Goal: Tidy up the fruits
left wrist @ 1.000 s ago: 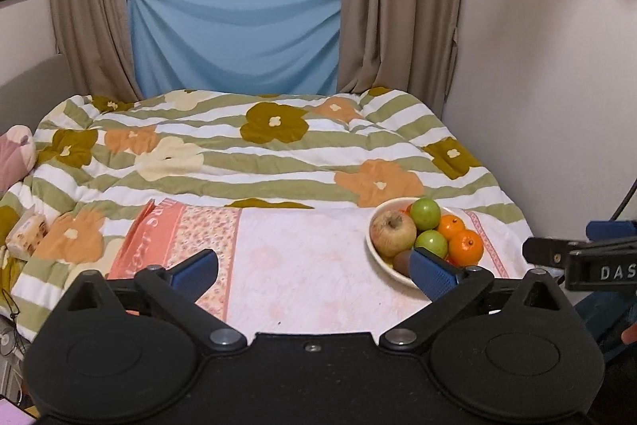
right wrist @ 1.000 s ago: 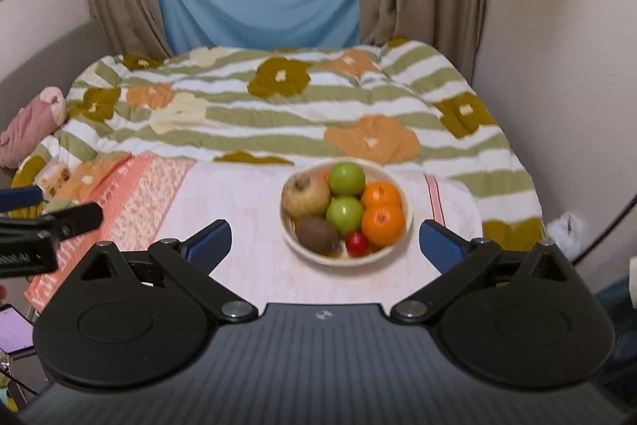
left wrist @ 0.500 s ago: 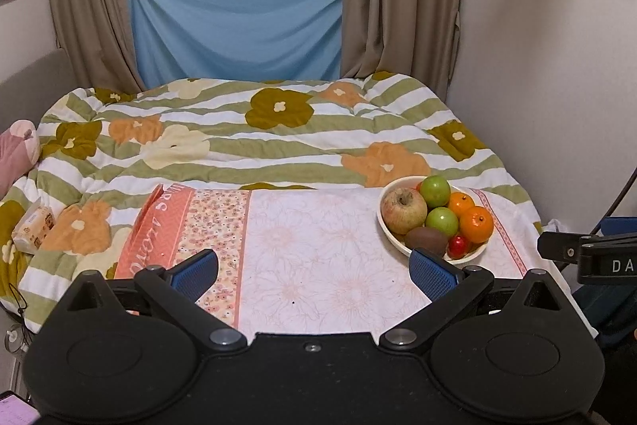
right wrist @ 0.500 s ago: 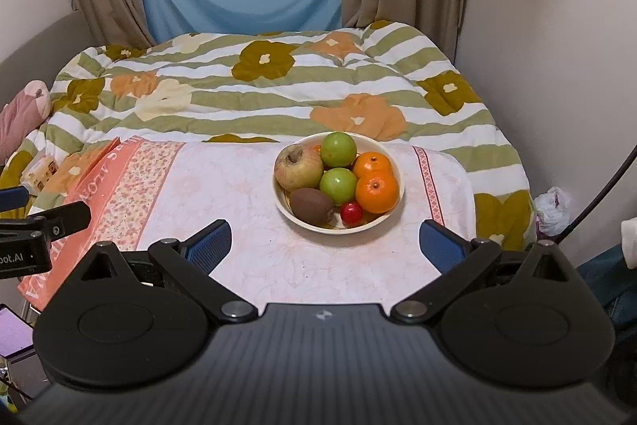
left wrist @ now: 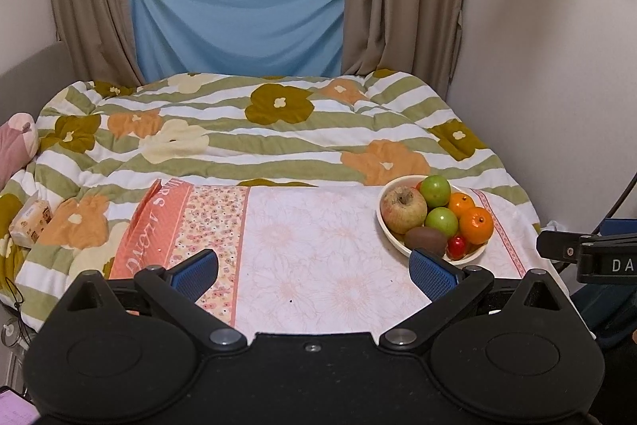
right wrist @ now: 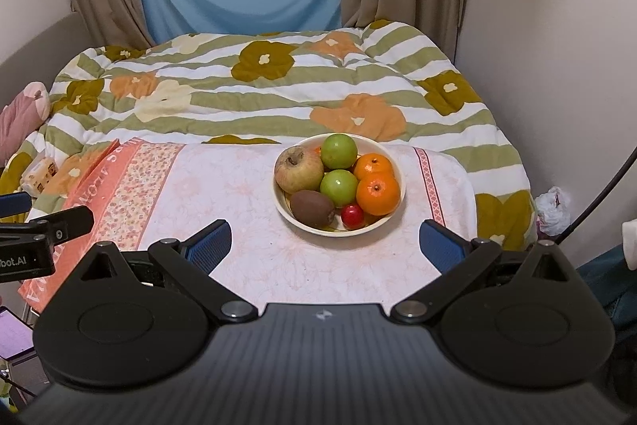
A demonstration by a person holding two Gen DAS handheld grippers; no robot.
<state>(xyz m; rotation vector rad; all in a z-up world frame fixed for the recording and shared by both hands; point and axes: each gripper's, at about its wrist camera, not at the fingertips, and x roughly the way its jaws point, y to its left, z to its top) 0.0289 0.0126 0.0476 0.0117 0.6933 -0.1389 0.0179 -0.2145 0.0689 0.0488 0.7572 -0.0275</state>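
A cream bowl (right wrist: 394,162) stands on a pink floral cloth (right wrist: 239,194) at the bed's foot. It holds a tan apple (right wrist: 298,170), two green apples (right wrist: 339,150), two oranges (right wrist: 378,192), a brown kiwi (right wrist: 311,208) and a small red fruit (right wrist: 352,214). My right gripper (right wrist: 324,245) is open and empty, just in front of the bowl. My left gripper (left wrist: 314,267) is open and empty, above the cloth, with the bowl (left wrist: 385,226) at its right finger.
A striped flower quilt (left wrist: 258,130) covers the bed. A wall (right wrist: 557,46) runs along the right side. A pink plush (left wrist: 16,146) and a tissue pack (left wrist: 32,222) lie at the left. Curtains and a blue sheet hang behind.
Both grippers have risen and pulled back, so the bowl and cloth sit higher and farther in both views. Both grippers stay open. The fruit has not moved.
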